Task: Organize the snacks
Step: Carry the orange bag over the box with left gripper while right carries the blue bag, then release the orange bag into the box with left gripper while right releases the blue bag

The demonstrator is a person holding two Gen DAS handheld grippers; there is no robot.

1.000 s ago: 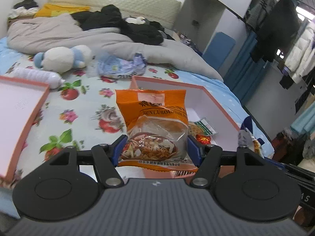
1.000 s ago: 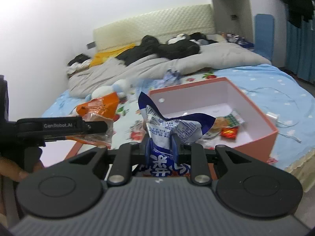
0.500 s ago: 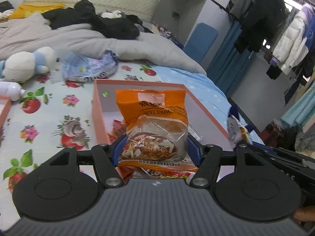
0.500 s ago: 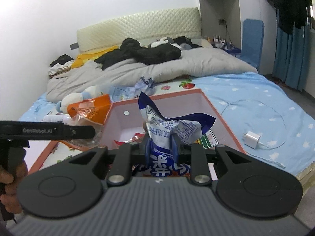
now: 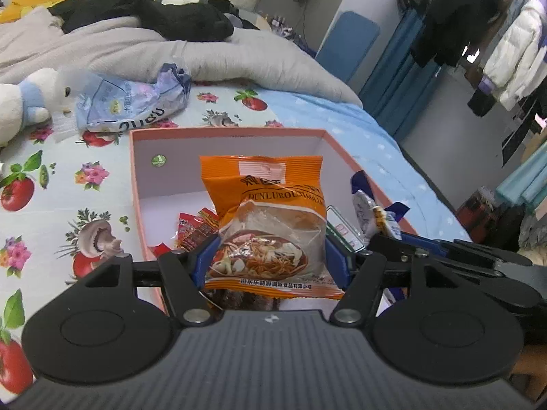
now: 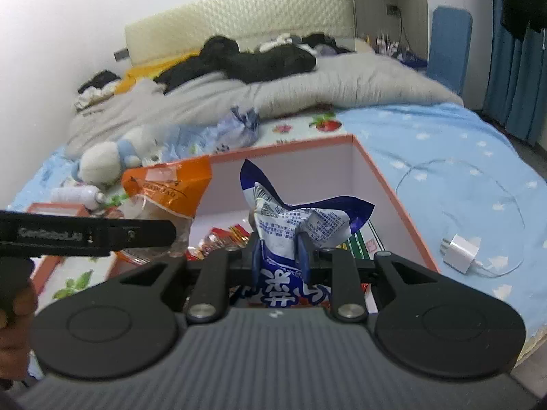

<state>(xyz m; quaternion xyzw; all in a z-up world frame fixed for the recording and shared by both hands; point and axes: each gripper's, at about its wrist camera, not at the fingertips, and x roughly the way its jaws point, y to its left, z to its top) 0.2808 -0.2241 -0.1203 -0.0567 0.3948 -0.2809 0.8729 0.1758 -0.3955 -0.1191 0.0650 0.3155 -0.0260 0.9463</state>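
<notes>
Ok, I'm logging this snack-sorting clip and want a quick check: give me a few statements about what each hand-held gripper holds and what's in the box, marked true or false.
1. The left hand-held gripper grips an orange snack bag. True.
2. The right hand-held gripper is open and holds nothing. False: it is shut on a blue-and-white snack bag.
3. The pink box already holds red snack packets. True.
4. The plush toy lies inside the box. False: it lies on the bedsheet beyond the box.
</notes>
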